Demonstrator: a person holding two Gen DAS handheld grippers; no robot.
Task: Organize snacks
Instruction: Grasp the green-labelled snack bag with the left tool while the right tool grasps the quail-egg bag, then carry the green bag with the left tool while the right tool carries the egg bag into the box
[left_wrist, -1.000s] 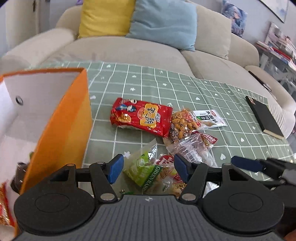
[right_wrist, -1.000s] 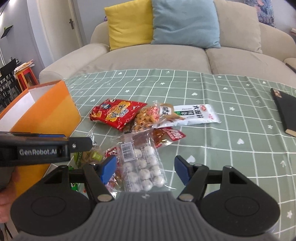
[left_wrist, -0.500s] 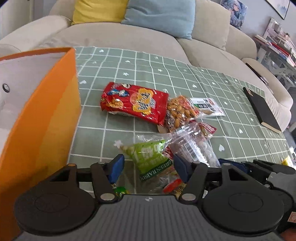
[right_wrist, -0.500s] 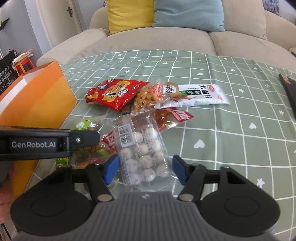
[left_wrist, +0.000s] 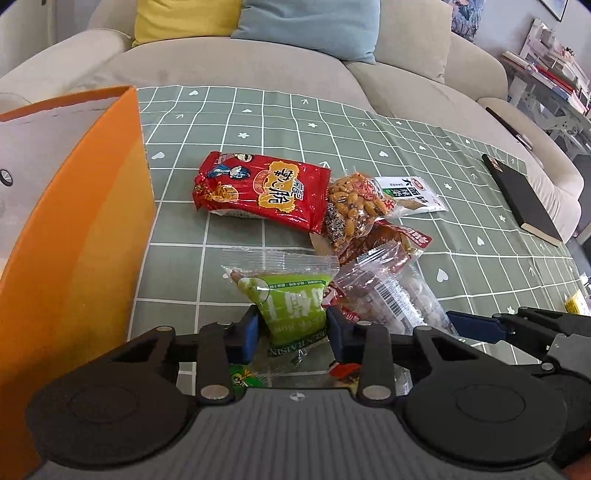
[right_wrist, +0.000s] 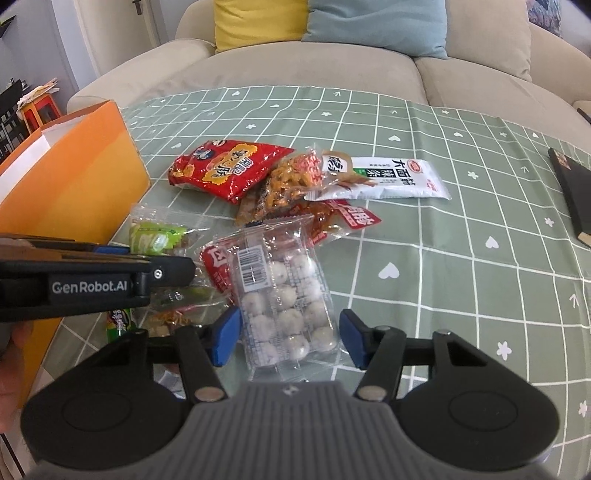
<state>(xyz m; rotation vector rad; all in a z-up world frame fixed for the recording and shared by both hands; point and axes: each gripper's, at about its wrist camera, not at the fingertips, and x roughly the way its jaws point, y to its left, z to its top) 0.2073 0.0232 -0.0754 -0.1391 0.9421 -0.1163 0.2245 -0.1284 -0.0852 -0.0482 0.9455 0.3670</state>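
A pile of snack packets lies on the green checked tablecloth (left_wrist: 280, 122). My left gripper (left_wrist: 291, 330) is over its near edge. Its jaws are closing on a green raisin packet (left_wrist: 295, 306), and the blue pads touch both sides of it. My right gripper (right_wrist: 290, 341) straddles a clear packet of white balls (right_wrist: 288, 306). Its jaws are closing too, with small gaps still at the pads. Behind lie a red crisp bag (left_wrist: 262, 192), a nut packet (left_wrist: 351, 206) and a white packet (right_wrist: 391, 177). An orange box (left_wrist: 85, 229) stands open on the left.
A black notebook (left_wrist: 524, 199) lies at the table's right edge. A beige sofa (left_wrist: 240, 70) with yellow and blue cushions runs behind the table. A small red-labelled sachet (right_wrist: 354, 218) sits under the clear packet's far end. A hand (right_wrist: 11, 354) shows at the lower left.
The left jaws have narrowed from wide open until they touch the green raisin packet. The right jaws have drawn in slightly around the clear packet. Both views have tipped downwards.
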